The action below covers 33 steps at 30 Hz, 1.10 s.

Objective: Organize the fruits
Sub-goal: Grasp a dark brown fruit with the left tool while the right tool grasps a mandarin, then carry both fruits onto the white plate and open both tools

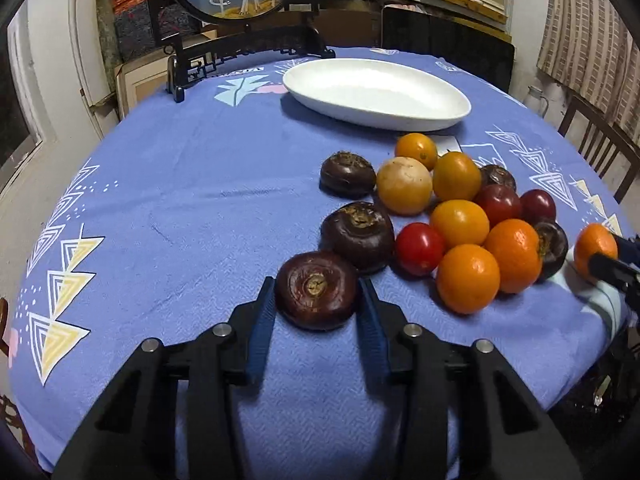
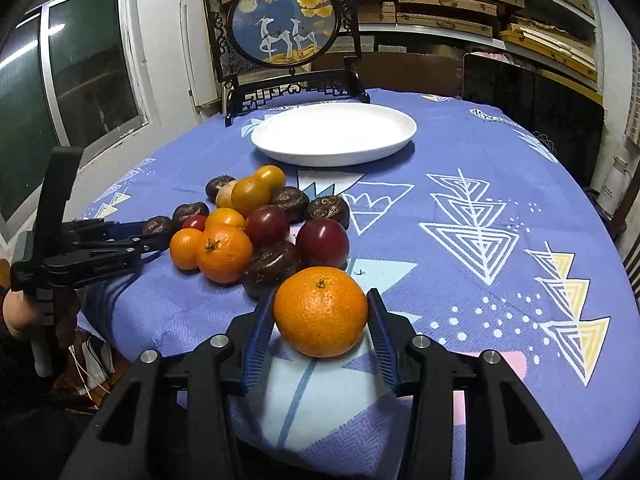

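Held fruit, left: dark brown, flattened round water chestnut [image 1: 316, 290] with a dried stem scar, at the near edge of the pile, resting on the cloth.
Left gripper [image 1: 318, 294]: blue ribbed fingers [image 1: 262, 320] flank the chestnut and seem to touch both sides; grasping it, not yet lifted by the look of it.
Held fruit, right: bright orange, dimpled mandarin [image 2: 321, 311] with a small green stem, just in front of the pile.
Right gripper [image 2: 322, 314]: fingers pressed to both flanks of the mandarin; clamped on it.
Pile: loose cluster of orange and yellow citrus, red and dark cherry tomatoes, and more brown chestnuts [image 2: 256, 224], touching one another, mid-counter.
Destination: shallow white oval ceramic dish [image 2: 392, 142], holding nothing, well beyond the pile.
Counter: round, covered in a blue cloth with white and yellow triangle prints [image 2: 480, 160].
Behind: dark carved wooden stand with a round deer painting [image 2: 285, 24].
Step, as judged: first pick, both hands at once.
Next move calls for: lifting straight up clear of neighbours, then carrying over the pile to the dish; round fruit may roll once released.
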Tool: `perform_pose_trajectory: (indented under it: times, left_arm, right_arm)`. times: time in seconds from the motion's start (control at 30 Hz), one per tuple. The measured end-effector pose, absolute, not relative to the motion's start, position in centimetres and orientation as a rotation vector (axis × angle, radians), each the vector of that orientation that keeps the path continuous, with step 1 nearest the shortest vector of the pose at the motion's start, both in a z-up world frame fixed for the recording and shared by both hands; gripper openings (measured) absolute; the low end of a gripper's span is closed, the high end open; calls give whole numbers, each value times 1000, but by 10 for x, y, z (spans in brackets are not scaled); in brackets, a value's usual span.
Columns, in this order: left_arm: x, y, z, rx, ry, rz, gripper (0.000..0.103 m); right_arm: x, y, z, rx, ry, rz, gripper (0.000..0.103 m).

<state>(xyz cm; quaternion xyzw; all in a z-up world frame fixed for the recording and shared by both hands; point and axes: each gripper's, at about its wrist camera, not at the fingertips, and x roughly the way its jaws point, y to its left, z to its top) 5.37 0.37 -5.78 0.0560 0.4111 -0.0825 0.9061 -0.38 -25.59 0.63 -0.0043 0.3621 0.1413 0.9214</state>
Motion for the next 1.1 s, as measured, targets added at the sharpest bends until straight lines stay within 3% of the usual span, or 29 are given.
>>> perform_pose_trajectory:
  times: [0.47,0.73,1.1]
  left_arm:
    - [65,-2,-2,132,741,-215,40]
    - [184,-30,24,84,744,-293,41]
    - [340,-66,-18,157,853,-260,41]
  right_arm:
    - [47,-271,49,19,739,334,46]
    - [161,-268,85,36,718,359,47]
    - [351,-236,30,141,928,338,47]
